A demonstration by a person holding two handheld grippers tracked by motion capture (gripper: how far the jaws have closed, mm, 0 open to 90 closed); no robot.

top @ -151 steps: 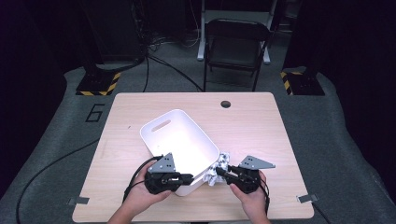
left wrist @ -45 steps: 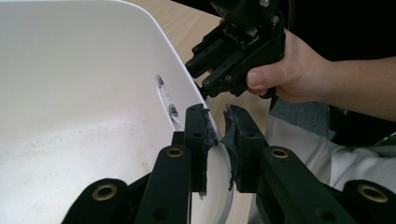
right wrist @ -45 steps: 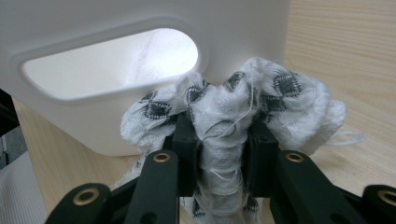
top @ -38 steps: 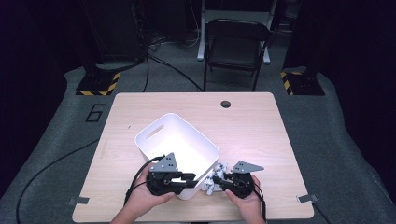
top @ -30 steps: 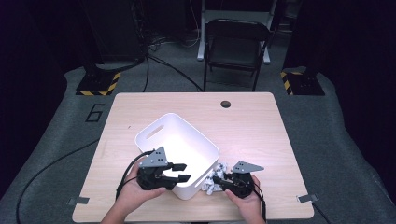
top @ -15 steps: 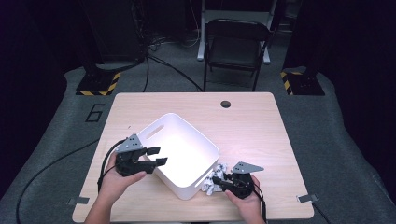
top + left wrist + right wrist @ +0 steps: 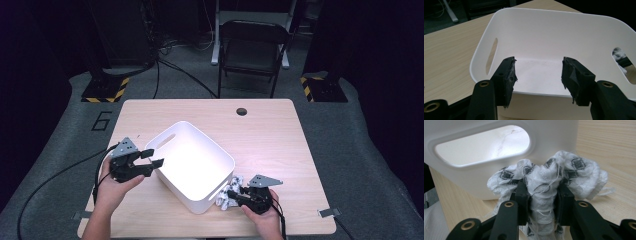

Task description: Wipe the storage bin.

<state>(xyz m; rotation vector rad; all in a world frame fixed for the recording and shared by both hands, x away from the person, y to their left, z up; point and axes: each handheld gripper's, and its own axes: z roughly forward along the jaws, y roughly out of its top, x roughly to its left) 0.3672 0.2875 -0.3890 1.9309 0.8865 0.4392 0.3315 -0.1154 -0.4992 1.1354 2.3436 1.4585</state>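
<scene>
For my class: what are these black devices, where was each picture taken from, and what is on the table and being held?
A person sits at a wooden table with a hand-held two-jaw tool in each hand. One picture looks down from above; the other two come from cameras riding on each tool, looking along its black jaws. On the table stands an empty white plastic basket with slot handles. The left gripper is at the basket's left end; its jaws have just been opening and nothing is between them. The right gripper is clamped on a bunched white cloth with a dark pattern, right beside the basket's other end.
</scene>
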